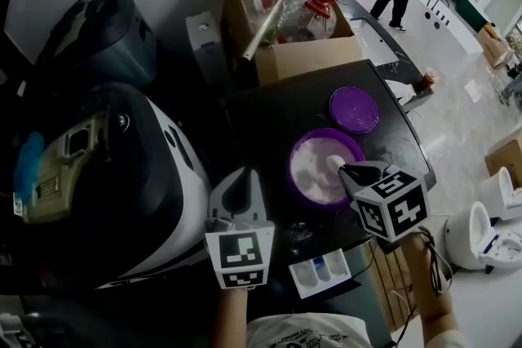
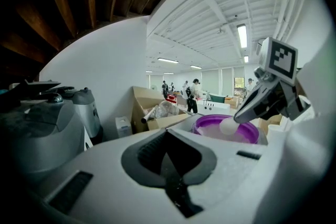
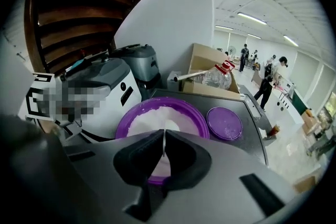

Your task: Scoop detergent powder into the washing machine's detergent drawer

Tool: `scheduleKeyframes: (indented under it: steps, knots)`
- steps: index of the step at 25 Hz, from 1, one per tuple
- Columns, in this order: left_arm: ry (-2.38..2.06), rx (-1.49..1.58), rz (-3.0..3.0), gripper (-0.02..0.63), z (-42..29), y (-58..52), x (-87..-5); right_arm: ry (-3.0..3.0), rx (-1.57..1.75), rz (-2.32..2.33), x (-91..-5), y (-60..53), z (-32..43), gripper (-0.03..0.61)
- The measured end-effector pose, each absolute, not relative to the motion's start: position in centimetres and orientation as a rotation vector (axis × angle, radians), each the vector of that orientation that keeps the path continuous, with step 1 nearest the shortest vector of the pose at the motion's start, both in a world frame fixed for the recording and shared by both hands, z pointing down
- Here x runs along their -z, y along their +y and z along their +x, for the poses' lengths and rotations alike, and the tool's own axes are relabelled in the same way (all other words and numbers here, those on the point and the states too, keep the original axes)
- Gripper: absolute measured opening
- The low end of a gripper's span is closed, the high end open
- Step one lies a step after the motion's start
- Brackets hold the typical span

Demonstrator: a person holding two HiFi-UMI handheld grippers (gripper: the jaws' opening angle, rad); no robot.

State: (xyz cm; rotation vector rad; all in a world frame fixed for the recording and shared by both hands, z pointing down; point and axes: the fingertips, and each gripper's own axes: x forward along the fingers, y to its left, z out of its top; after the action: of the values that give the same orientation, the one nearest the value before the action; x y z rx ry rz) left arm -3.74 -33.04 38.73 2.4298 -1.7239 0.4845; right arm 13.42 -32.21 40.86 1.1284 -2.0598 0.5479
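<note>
- Purple tub (image 1: 294, 175) of detergent powder (image 1: 314, 175) stands open on the dark top (image 1: 261, 118), with its lid (image 1: 353, 109) just beside it. The detergent drawer (image 1: 322, 273) juts out below the front edge, well apart from the tub, and that gap is where I judge the trouble lies.
- Right gripper (image 3: 163, 150) is clamped on the thin handle of a white spoon (image 3: 169, 127), whose bowl sits at the powder surface. The handle is pinched edge-on, so it could twist or droop once loaded.
- A heaped bowl would likely shed powder onto the dark top during the carry to the drawer. White specks (image 1: 298, 234) lie near the front edge.
- The drawer's compartments look small, and I cannot tell which one takes powder. Tipping fast or off-centre could fill the wrong one, or send powder past the drawer altogether.
- Left gripper (image 1: 238, 182) has its jaws pressed together on nothing and hangs beside the tub without touching it. Nothing steadies the tub, so a hard dig could push it along the top.
</note>
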Motion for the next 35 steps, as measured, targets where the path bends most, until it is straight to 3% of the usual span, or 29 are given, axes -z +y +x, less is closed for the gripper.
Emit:
scheduleKeyframes:
  steps: [35]
  knots:
    - [-1.696,-0.477,2.415,0.002,-3.4,-32.8,-39.7,-1.901,-0.512,0.764,-44.4,-31.8,11.5,0.021]
